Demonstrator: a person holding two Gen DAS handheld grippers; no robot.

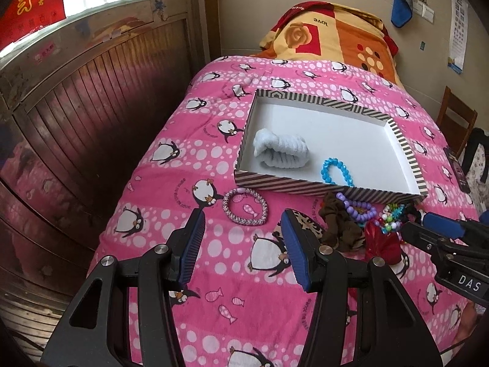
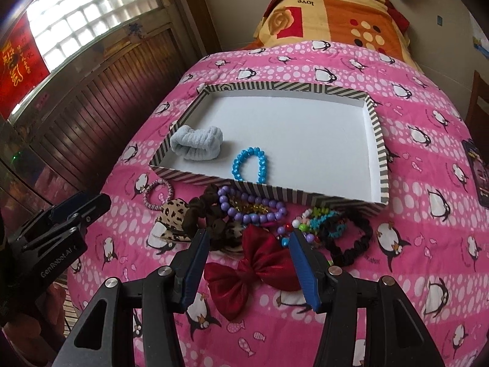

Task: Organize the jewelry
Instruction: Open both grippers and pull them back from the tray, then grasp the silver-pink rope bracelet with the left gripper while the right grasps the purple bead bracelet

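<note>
Your right gripper (image 2: pixel 249 238) is spread wide above the red bow (image 2: pixel 253 270), and your left gripper (image 1: pixel 241 229) is wide too, gripping nothing. Past them a heap of beads (image 2: pixel 253 206) lies against the striped box (image 2: pixel 379 140). Inside it sit a blue bracelet (image 2: pixel 250 165) and a white scrunchie (image 2: pixel 197 145).

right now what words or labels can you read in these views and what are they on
"love", upside down, on the orange quilt.
"DAS" on the right gripper body.
"GenRobot.AI" on the left gripper body.
Gold characters on the red banner: not legible.
Wall chart: too small.
Writing around the penguins on the pink blanket: too blurred.
</note>
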